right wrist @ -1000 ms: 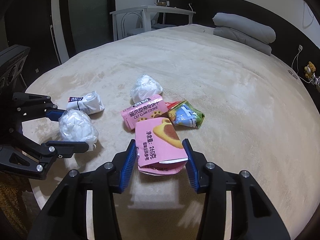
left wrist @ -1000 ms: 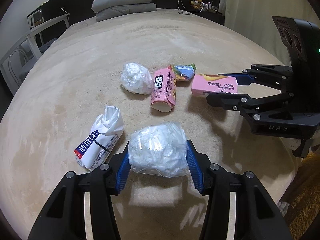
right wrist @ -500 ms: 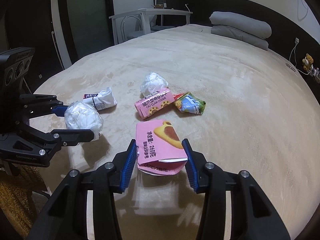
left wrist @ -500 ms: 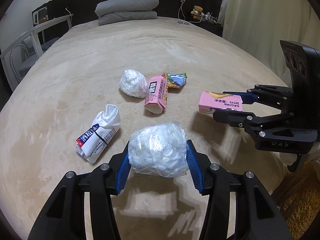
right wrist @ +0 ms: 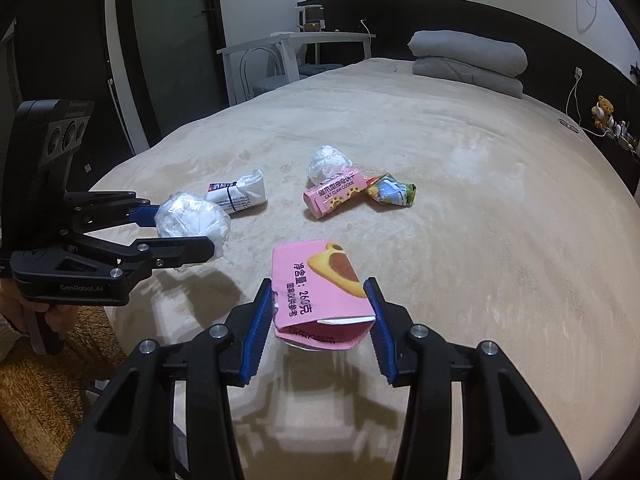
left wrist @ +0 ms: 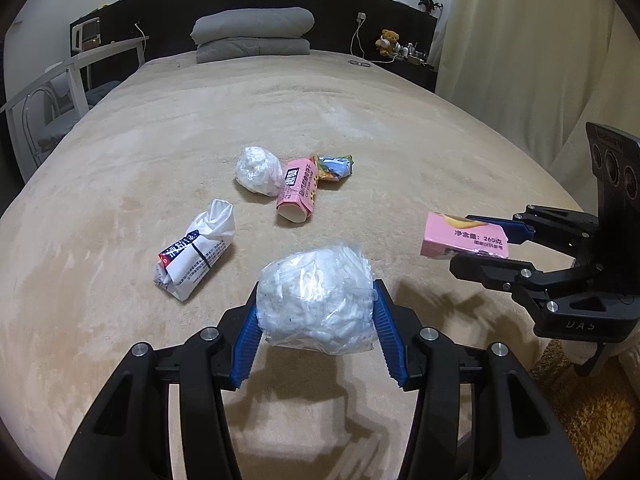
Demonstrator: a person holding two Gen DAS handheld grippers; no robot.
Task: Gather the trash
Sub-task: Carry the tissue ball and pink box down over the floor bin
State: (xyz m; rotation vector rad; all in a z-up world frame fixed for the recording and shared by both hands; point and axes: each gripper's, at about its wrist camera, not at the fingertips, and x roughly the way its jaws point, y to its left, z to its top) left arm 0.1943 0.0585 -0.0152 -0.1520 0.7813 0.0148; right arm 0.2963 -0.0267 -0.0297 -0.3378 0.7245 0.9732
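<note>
My left gripper (left wrist: 316, 312) is shut on a crumpled clear plastic bag (left wrist: 316, 304) and holds it above the beige bed (left wrist: 360, 120); it also shows in the right wrist view (right wrist: 188, 220). My right gripper (right wrist: 320, 312) is shut on a flattened pink cookie box (right wrist: 320, 288), also seen in the left wrist view (left wrist: 464, 236). On the bed lie a white paper packet (left wrist: 196, 252), a white plastic wad (left wrist: 258, 170), a second pink cookie box (left wrist: 298, 194) and a colourful snack wrapper (left wrist: 334, 166).
Folded grey bedding (left wrist: 252, 34) lies at the bed's head. A white table and chair (right wrist: 296, 56) stand beside the bed. A brown rug (right wrist: 44, 392) lies below the bed's near edge. A curtain (left wrist: 520, 60) hangs at the right.
Both grippers have lifted and pulled back toward the bed's near edge with their loads. The remaining trash on the bed now looks farther away.
</note>
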